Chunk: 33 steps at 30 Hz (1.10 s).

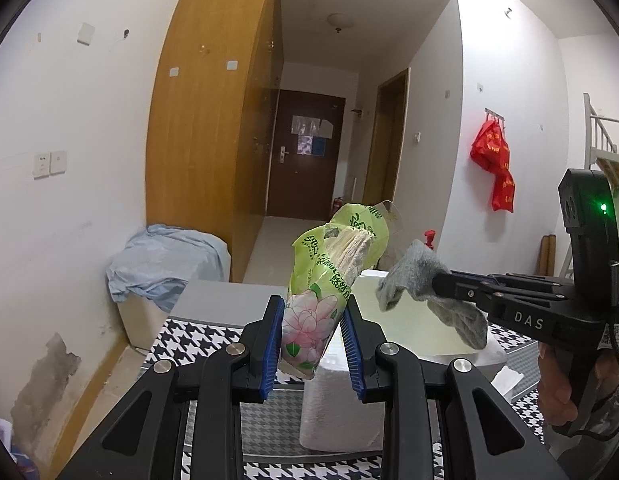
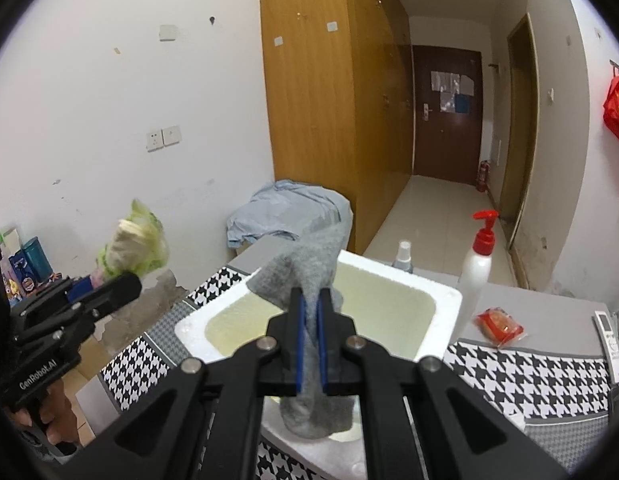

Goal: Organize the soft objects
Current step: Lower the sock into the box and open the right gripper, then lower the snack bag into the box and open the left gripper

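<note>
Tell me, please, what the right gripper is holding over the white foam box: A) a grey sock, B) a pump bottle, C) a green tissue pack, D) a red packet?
A: the right gripper is shut on the grey sock, which hangs above the white foam box; the green tissue pack sits in the left gripper.

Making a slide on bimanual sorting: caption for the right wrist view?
Right gripper holds a grey sock over the white foam box.

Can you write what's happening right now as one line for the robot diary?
left tongs: shut on green tissue pack | right tongs: shut on grey sock | sock: above white foam box | box: holds nothing visible
</note>
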Available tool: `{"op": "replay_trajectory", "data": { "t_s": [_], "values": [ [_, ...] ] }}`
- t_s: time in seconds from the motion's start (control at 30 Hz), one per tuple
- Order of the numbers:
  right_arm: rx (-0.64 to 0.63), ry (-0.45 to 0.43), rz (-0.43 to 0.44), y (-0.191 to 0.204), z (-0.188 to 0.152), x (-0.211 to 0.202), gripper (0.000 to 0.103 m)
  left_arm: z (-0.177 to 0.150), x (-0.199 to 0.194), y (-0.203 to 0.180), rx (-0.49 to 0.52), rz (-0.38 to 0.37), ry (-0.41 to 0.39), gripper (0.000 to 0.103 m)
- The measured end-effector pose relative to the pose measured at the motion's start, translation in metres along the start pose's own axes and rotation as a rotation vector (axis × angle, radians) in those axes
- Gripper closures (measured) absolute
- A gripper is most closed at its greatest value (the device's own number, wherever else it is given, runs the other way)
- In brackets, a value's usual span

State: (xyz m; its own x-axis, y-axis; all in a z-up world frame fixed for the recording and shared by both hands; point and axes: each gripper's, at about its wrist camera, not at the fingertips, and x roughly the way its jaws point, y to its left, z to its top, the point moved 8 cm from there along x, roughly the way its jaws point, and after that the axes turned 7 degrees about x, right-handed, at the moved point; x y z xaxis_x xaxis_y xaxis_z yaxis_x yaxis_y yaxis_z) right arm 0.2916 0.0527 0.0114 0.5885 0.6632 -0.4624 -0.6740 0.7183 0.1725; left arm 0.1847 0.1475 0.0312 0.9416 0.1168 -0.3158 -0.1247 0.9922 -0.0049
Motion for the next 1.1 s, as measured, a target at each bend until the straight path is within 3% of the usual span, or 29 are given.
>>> {"op": "replay_trajectory", "data": {
  "t_s": [0.03, 0.07, 0.1, 0.17, 0.2, 0.63, 0.73, 1.1],
  "values": [
    [-0.001, 0.004, 0.004, 0.000, -0.001, 0.001, 0.089, 0.000, 0.000, 0.000, -0.001, 0.004, 0.001, 0.073],
    [-0.002, 0.008, 0.002, 0.000, -0.002, 0.001, 0.075, 0.000, 0.001, 0.000, -0.003, 0.007, 0.003, 0.073],
    [-0.003, 0.008, 0.000, 0.000, -0.003, 0.001, 0.052, 0.000, 0.001, 0.000, -0.005, 0.008, 0.004, 0.073],
    [0.012, -0.019, 0.009, 0.000, -0.002, -0.004, 0.024, 0.000, 0.002, -0.002, -0.004, 0.011, 0.006, 0.073],
    [0.025, -0.035, 0.021, -0.001, -0.001, -0.008, 0.017, -0.001, 0.002, -0.001, -0.002, 0.012, 0.006, 0.073],
    [0.025, -0.071, 0.013, -0.011, -0.008, -0.031, 0.011, 0.002, 0.012, -0.009, 0.019, -0.004, 0.009, 0.073],
    [0.011, -0.084, -0.008, -0.014, -0.008, -0.036, 0.003, 0.003, 0.013, -0.008, 0.023, -0.003, 0.006, 0.073],
    [0.063, -0.090, -0.014, -0.037, -0.014, -0.055, 0.002, 0.009, 0.030, -0.034, 0.050, -0.065, 0.028, 0.073]
  ]
}}
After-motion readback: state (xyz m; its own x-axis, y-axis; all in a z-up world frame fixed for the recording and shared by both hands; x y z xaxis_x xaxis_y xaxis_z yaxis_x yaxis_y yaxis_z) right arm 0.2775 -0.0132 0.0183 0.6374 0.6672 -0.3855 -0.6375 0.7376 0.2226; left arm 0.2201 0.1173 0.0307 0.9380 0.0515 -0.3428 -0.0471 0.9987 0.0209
